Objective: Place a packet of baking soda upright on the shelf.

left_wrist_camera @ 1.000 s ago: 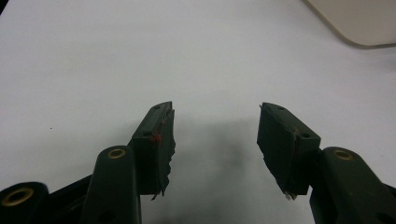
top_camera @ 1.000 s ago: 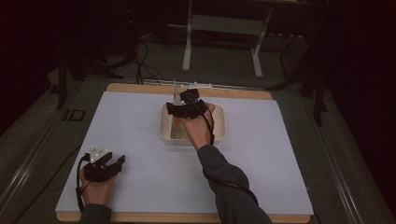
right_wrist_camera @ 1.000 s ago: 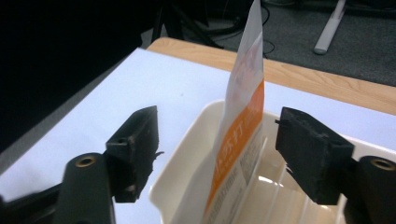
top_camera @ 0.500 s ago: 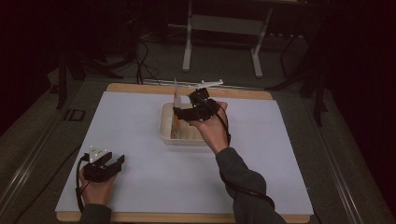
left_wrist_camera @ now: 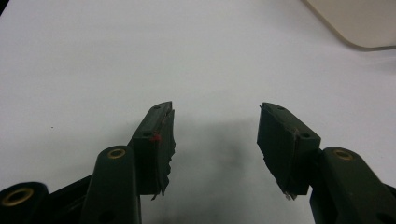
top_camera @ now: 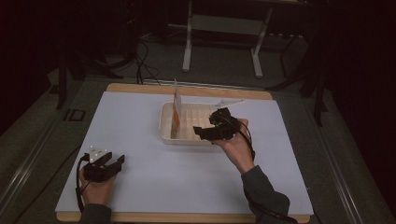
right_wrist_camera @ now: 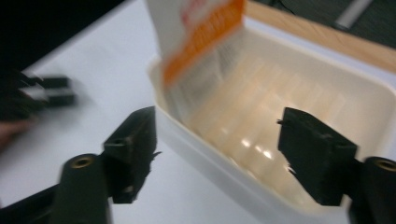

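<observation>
The right gripper (right_wrist_camera: 217, 154) is seen with its two black jaws spread wide above the near rim of a white ridged tray (right_wrist_camera: 299, 107). An orange-and-white packet (right_wrist_camera: 201, 42) is propped upright against the tray's left wall. The other gripper (right_wrist_camera: 42, 95) is glimpsed, blurred, on the white table surface (right_wrist_camera: 107, 56) at far left.

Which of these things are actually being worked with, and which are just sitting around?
In use, it seems: white tray, orange-and-white packet standing in it, right gripper open at the tray's rim.

Idle: left gripper, open on the white tabletop; metal stand behind.
</observation>
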`<state>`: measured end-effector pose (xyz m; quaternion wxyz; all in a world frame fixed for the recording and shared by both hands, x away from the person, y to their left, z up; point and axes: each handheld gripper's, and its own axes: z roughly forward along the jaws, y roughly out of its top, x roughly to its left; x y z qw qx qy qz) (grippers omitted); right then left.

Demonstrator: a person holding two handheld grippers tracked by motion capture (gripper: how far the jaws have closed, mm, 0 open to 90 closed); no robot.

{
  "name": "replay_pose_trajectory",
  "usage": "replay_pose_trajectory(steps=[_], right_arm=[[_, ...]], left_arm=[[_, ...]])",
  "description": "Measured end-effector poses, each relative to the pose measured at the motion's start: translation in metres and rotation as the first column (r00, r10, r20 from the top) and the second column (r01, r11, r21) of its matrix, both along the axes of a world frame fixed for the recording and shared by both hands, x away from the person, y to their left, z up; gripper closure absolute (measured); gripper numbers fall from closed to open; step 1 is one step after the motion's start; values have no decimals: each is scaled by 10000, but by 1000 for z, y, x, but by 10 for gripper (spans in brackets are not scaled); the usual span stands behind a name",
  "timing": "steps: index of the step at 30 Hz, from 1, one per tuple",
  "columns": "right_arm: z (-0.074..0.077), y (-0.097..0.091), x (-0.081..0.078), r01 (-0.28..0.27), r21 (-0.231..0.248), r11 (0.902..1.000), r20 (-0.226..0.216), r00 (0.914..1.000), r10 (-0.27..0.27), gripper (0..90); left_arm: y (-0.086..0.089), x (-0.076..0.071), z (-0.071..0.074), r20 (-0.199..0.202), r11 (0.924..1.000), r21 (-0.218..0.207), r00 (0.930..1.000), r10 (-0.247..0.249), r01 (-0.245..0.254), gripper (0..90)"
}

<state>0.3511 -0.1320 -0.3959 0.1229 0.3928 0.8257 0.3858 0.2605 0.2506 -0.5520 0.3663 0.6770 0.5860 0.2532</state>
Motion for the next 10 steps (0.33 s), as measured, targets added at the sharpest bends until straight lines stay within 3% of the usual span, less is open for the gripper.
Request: replay_pose_trajectory(steps=[4,10], right_arm=[[-18,-17,-3,232,-427,9988,-232,9994,-243,292],[-45,-48,-6,879,-550,9946,-277,9956,-895,276]], left_arm=[[0,0,0,-29,10000,71,10000,-7,7,460],[-1,0,0,-25,9999,134,10000,1,-1,459]])
